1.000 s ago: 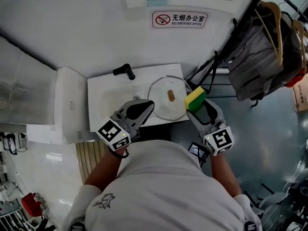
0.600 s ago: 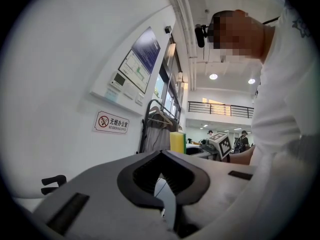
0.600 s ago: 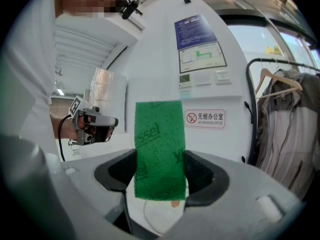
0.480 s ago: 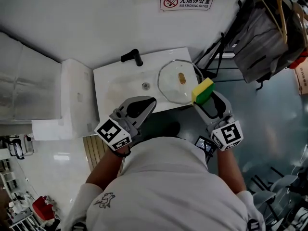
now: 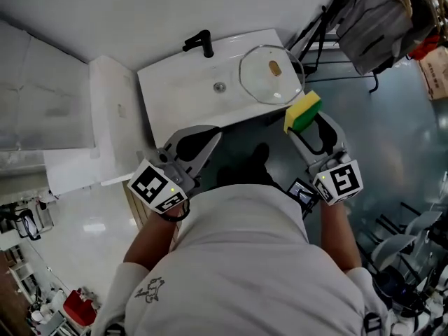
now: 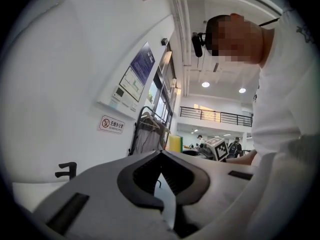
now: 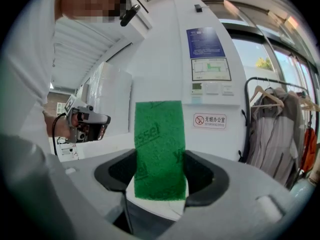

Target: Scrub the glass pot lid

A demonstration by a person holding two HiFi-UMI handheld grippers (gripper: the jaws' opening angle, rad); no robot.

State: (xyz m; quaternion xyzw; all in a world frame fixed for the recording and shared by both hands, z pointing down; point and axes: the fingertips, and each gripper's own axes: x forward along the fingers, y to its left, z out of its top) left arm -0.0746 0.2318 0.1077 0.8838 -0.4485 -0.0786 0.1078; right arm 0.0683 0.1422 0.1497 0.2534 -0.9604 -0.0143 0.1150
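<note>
The glass pot lid (image 5: 269, 73) with a brown knob lies at the right end of the white sink (image 5: 175, 93). My right gripper (image 5: 306, 123) is shut on a yellow and green sponge (image 5: 302, 110), held just in front of the sink's right corner, short of the lid. In the right gripper view the sponge's green face (image 7: 160, 149) stands upright between the jaws. My left gripper (image 5: 210, 140) is shut and holds nothing, in front of the sink's front edge; its tips (image 6: 161, 153) meet in the left gripper view.
A black faucet (image 5: 199, 44) stands at the sink's back edge, with a drain (image 5: 220, 87) in the basin. A rack with hanging clothes (image 5: 378, 16) stands to the right of the sink. A white cabinet (image 5: 105, 117) adjoins the sink's left side.
The view has shifted, so the sink and lid sit higher in the picture. Both grippers have drawn back from the sink toward the body; the sponge no longer overlaps the lid.
</note>
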